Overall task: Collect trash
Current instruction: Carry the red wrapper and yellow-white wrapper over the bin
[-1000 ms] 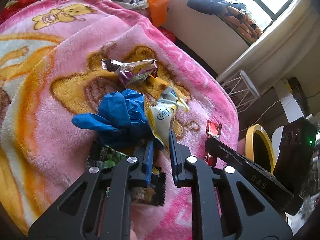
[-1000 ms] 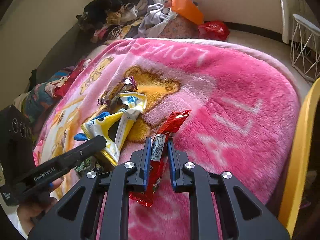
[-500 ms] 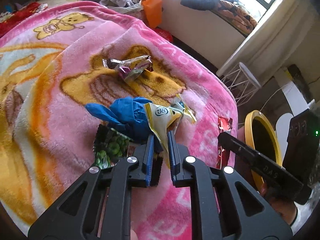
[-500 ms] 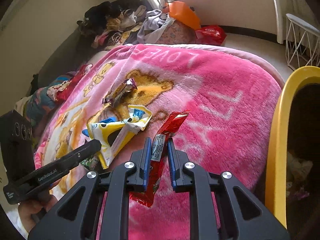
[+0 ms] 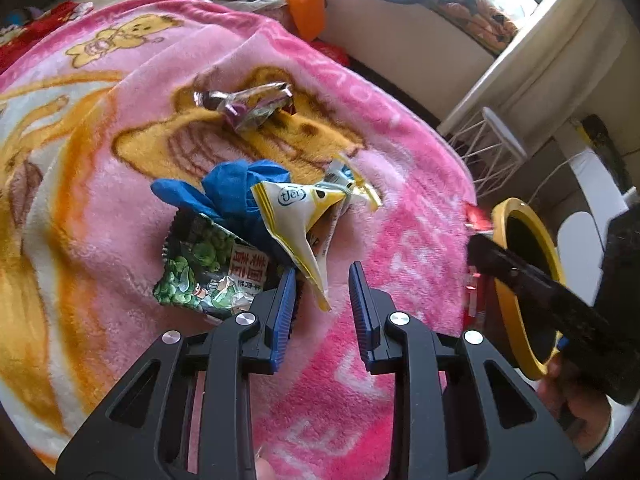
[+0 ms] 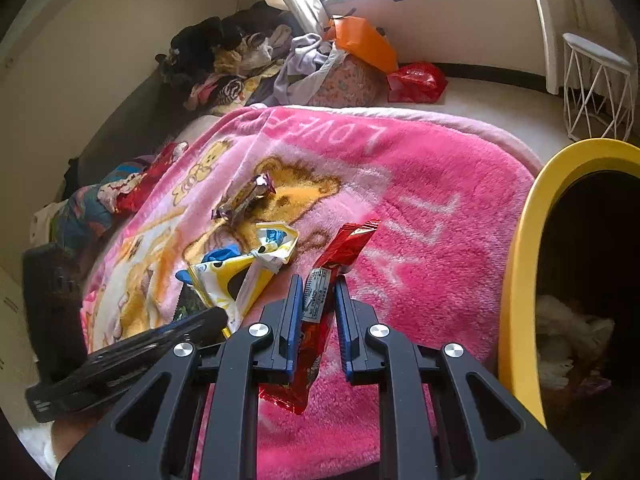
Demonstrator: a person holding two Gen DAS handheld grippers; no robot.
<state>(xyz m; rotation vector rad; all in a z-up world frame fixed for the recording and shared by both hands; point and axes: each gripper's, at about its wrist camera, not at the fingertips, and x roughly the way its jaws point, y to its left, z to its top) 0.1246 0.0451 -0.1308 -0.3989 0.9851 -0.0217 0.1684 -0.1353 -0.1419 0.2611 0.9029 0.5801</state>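
My left gripper [image 5: 322,292] is open, just behind a yellow-white wrapper [image 5: 298,220] that lies on a blue glove [image 5: 236,196] and a green snack bag [image 5: 204,268] on the pink blanket. A purple foil wrapper [image 5: 252,104] lies farther back. My right gripper [image 6: 316,304] is shut on a red wrapper [image 6: 340,252], held above the blanket beside the yellow-rimmed trash bin [image 6: 520,264]. The bin [image 5: 508,216] and the right gripper's body also show at the right of the left wrist view.
The pink bear blanket [image 6: 420,184] covers the bed. Clothes and an orange bag [image 6: 360,40] are piled at the back. A white wire stool [image 6: 596,84] stands on the floor past the bed. The bin holds white crumpled trash [image 6: 568,332].
My left gripper has opened and let go of the yellow-white wrapper, which now rests on the glove. My right gripper has carried the red wrapper closer to the bin.
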